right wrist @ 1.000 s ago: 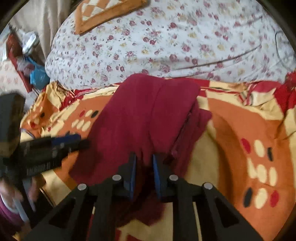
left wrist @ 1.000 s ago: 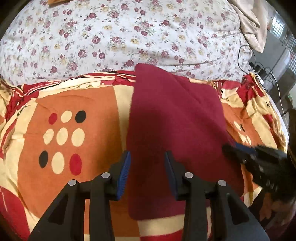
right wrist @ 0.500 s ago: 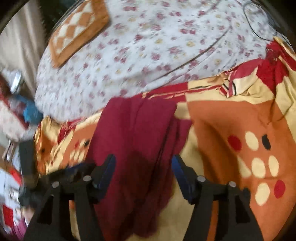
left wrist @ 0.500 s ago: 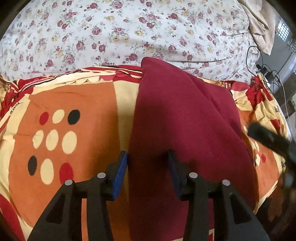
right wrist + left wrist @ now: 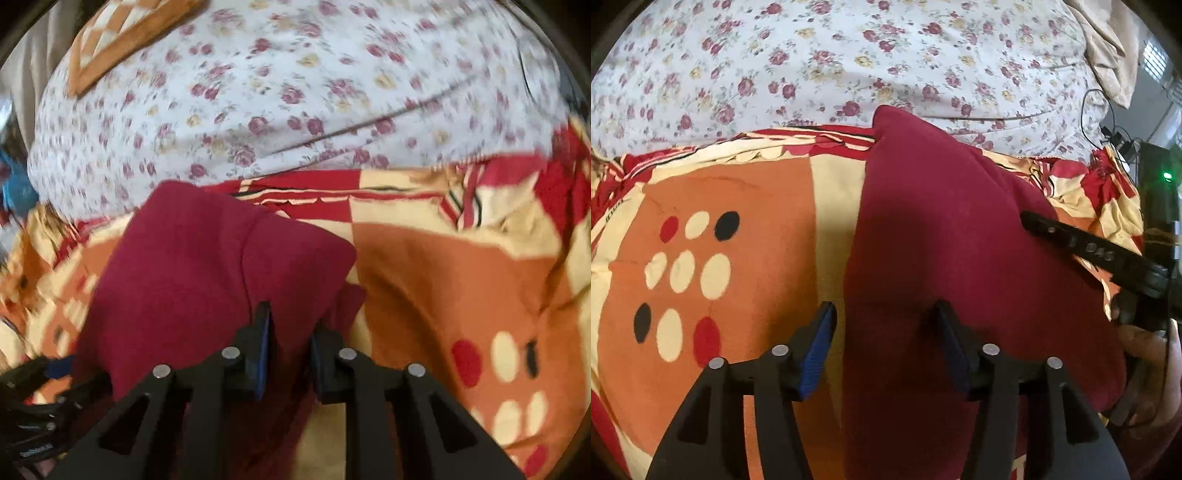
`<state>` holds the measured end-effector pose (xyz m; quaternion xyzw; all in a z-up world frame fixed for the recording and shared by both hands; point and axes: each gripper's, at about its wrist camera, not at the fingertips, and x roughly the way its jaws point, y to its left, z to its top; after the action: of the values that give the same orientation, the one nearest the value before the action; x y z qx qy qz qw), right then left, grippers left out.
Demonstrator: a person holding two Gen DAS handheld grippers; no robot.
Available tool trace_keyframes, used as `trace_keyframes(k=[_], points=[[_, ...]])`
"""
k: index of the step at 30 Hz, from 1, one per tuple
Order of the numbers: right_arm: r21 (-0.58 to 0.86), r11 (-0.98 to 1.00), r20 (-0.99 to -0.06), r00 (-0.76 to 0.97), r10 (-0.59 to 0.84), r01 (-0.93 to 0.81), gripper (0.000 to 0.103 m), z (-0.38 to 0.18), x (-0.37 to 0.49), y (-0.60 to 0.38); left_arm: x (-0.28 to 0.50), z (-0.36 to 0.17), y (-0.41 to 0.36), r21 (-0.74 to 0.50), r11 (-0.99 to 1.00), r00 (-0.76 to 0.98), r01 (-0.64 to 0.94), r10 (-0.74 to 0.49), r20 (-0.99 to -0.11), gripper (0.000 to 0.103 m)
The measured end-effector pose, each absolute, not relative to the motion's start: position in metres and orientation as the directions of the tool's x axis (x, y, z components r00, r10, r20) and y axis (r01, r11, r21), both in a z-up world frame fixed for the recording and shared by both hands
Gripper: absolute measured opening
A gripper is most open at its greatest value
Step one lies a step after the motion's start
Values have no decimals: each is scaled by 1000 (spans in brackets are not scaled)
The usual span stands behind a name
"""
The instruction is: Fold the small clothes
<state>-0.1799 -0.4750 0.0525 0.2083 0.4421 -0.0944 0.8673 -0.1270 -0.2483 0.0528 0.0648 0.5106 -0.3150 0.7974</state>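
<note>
A soft maroon knit garment (image 5: pixel 953 266), matte and folded into a long rounded slab, lies lengthwise on a patterned blanket of orange, cream and red blocks with oval dots (image 5: pixel 713 206). In the right wrist view the same garment (image 5: pixel 192 273) shows a lengthwise fold line down its upper face and loose layered edges along its right side. The blanket (image 5: pixel 461 280) covers the near part of a bed; beyond it lies a white bedsheet printed with small pink and yellow roses (image 5: pixel 849 62), smooth but for a long crease. A beige cloth (image 5: pixel 1108 48) hangs at the far right, thin black cables (image 5: pixel 1108 122) trail toward a dark device with a green light (image 5: pixel 1165 177), and an orange-and-cream checked cushion (image 5: pixel 122 33) sits at the far corner of the bed.

The left gripper (image 5: pixel 884 325) points along the garment with its blue-padded fingers set wide, straddling the garment's left edge without clamping it. The right gripper (image 5: pixel 290 328) reaches in from the garment's right side, its fingers drawn narrow with maroon cloth between them; the view is motion-blurred, so whether the pads actually pinch the cloth cannot be told. In the left wrist view the right gripper's black finger (image 5: pixel 1082 247) lies across the garment's right edge, with the person's hand (image 5: pixel 1148 354) behind it
</note>
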Motion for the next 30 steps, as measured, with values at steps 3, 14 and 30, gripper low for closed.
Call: trace_keyframes(k=[3,14,30], points=[[342,866,-791,609,56,364,26,65,-189,-478,-128,53,-248,-211,793,283,571,-432,-856,47],[227,921,-842,539,22,316,57,60,-228,-432,-133,51,-248,-190,796,302,574,-422,-855,50],[504,807,-745,628,225,308,87,38,-231,-468,-99,61,-263,-253,723,221,643,-492,-842,51]])
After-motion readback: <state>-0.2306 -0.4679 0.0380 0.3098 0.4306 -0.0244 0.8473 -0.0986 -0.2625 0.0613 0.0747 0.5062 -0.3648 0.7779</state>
